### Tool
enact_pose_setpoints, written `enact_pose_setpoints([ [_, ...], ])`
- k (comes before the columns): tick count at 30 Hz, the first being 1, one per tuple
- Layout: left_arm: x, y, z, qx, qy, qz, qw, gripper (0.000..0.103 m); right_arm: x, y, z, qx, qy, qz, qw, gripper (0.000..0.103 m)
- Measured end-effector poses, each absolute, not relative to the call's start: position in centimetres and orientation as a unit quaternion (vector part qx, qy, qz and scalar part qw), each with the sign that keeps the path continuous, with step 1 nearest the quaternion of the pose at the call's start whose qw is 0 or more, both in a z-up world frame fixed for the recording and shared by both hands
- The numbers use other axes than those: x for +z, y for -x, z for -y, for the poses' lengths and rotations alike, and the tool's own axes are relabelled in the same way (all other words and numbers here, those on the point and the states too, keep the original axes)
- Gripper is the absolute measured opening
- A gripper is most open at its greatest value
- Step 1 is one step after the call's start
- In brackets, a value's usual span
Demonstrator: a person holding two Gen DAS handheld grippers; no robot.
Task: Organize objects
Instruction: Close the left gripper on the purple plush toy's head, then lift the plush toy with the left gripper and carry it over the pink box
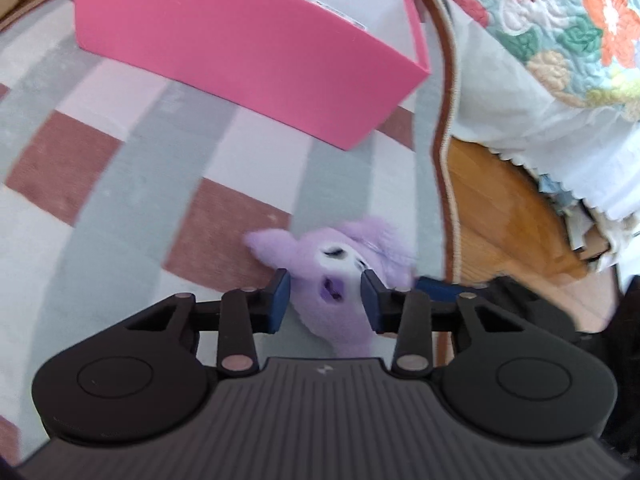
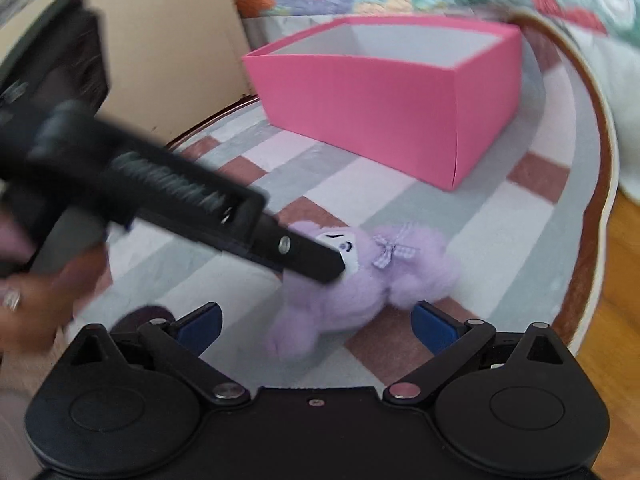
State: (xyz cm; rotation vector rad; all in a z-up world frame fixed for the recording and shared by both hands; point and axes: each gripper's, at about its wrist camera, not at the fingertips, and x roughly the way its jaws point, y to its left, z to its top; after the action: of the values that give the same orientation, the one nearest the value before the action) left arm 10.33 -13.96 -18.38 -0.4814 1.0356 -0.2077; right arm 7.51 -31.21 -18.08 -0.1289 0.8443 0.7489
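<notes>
Bedding with a flowered quilt (image 1: 560,20) hangs at the far right edge, above a strip of wood floor (image 1: 508,216). Checked rug (image 1: 120,184) in grey, white and rust covers most of the ground. Pink box (image 2: 360,120), open-topped with a white inside, sits on the rug, apart from the toy. Purple plush toy (image 2: 380,276) lies on the rug in front of it.

Left gripper (image 1: 324,300) has its blue pads on either side of the toy's face, seemingly grasping it (contact is blurred). Right gripper (image 2: 316,328) is released, spread wide just short of the toy's body.

Risk: a pinch on soft fur at the head alone may slip, so the toy drops short of the box.

Only the right view shows the box's hollow inside and the toy's gingham bow; only the left view shows the face between the pads.
</notes>
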Motion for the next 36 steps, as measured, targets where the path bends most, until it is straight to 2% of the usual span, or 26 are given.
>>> enact_pose_setpoints([
  [6, -19.3, -10.0, 14.1, -0.112, 0.237, -0.501, 0.825, 0.040, -18.7, -9.5, 31.4, 0.324, 0.135, -0.397, 0.848, 0.102],
  [10, -19.1, -10.3, 14.2, -0.110, 0.243, -0.500, 0.824, 0.035, -19.2, -11.2, 32.0, 0.352, 0.087, -0.427, 0.828, 0.101],
  [12, -19.1, -10.2, 14.3, -0.112, 0.238, -0.498, 0.826, 0.034, -19.4, -11.6, 32.4, 0.364, 0.052, -0.439, 0.820, 0.094],
  [14, -19.2, -10.1, 14.1, -0.112, 0.244, -0.496, 0.826, 0.033, -19.6, -11.7, 32.7, 0.361, 0.033, -0.444, 0.819, 0.093],
  [25, -19.2, -10.8, 13.9, -0.109, 0.249, -0.493, 0.826, 0.032, -19.6, -9.2, 30.2, 0.315, 0.088, -0.430, 0.842, 0.092],
  [29, -18.1, -10.2, 14.1, -0.115, 0.221, -0.491, 0.835, 0.032, -18.7, -8.4, 29.8, 0.303, 0.087, -0.428, 0.847, 0.089],
  [36, -15.2, -8.6, 12.7, -0.127, 0.237, -0.504, 0.821, 0.032, -16.2, -6.7, 28.9, 0.293, 0.085, -0.426, 0.852, 0.089],
])
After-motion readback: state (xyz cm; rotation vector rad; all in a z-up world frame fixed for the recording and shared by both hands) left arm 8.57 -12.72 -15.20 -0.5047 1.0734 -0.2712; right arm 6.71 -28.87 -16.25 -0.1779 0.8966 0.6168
